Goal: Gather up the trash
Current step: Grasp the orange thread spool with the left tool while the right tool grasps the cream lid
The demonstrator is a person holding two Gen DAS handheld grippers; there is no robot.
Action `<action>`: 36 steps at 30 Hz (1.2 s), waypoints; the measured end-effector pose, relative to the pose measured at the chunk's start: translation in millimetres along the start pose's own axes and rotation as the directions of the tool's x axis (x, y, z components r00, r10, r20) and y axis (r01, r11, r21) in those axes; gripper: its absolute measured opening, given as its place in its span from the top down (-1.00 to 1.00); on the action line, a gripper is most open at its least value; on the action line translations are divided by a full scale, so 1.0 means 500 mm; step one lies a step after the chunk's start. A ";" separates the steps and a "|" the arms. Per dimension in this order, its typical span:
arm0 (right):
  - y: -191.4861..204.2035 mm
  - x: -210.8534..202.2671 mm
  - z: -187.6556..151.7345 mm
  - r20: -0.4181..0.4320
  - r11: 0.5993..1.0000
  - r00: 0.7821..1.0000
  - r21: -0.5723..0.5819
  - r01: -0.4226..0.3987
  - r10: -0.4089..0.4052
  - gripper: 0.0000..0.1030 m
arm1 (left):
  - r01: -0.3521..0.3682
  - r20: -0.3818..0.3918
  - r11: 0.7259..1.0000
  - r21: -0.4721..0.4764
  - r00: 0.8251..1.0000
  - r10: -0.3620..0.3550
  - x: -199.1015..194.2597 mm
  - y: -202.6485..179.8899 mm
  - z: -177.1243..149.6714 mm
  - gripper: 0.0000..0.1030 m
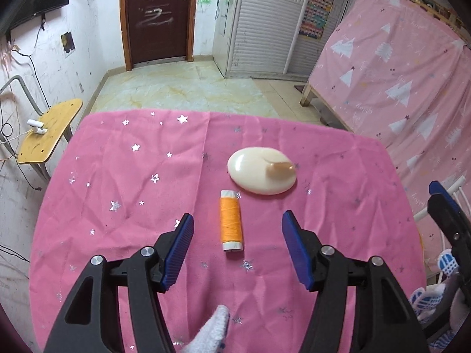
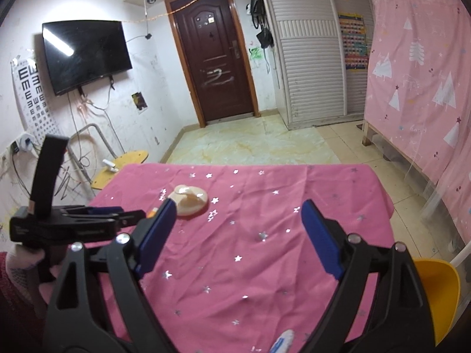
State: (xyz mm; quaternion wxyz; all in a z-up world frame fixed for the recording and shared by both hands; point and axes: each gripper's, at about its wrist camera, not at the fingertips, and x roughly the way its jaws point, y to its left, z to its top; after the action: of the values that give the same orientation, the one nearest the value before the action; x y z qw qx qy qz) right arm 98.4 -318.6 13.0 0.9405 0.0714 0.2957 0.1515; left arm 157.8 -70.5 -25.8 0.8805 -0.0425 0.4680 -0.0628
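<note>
An orange thread spool (image 1: 231, 223) with white ends lies on the pink star-print tablecloth (image 1: 117, 176). Just beyond it sits a cream oval wall hook (image 1: 262, 173) with a small peg. My left gripper (image 1: 238, 217) hovers over the spool, open, with a blue pad on each side of it and neither touching. In the right wrist view my right gripper (image 2: 238, 206) is open over bare cloth with nothing between its pads. There the hook (image 2: 191, 201) lies to the left, and the spool (image 2: 151, 212) is mostly hidden behind my left finger. The left gripper (image 2: 88, 217) enters from the left.
A yellow bin (image 2: 438, 294) stands low beside the table's right edge. A yellow chair (image 1: 48, 132) with a white gadget is off the table's left side. A pink-curtained bed (image 1: 397, 73) fills the right. Tiled floor, a brown door (image 2: 215, 58) and a white wardrobe lie beyond.
</note>
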 end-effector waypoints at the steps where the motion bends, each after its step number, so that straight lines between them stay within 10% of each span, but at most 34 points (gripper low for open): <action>1: 0.001 0.002 0.001 -0.004 1.000 1.000 -0.003 -0.001 0.001 -0.61 | 0.002 -0.005 1.000 0.006 1.000 -0.002 0.006 -0.001 -0.003 -0.06; 25: 0.091 0.139 0.027 -0.126 0.994 0.989 -0.059 -0.088 0.080 -0.61 | -0.021 -0.048 0.998 0.061 0.999 0.024 0.075 -0.007 -0.021 0.82; 36: 0.149 0.242 0.027 -0.233 0.987 0.968 -0.105 -0.119 0.092 -0.61 | -0.009 0.037 0.999 -0.033 0.999 0.010 0.008 0.066 -0.008 0.82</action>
State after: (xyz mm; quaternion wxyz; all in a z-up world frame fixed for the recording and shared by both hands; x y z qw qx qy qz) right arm 182.3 -209.4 -23.9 0.8936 0.0135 0.3877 0.2258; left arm 159.2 -38.5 -35.6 0.8885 -0.0558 0.4527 -0.0501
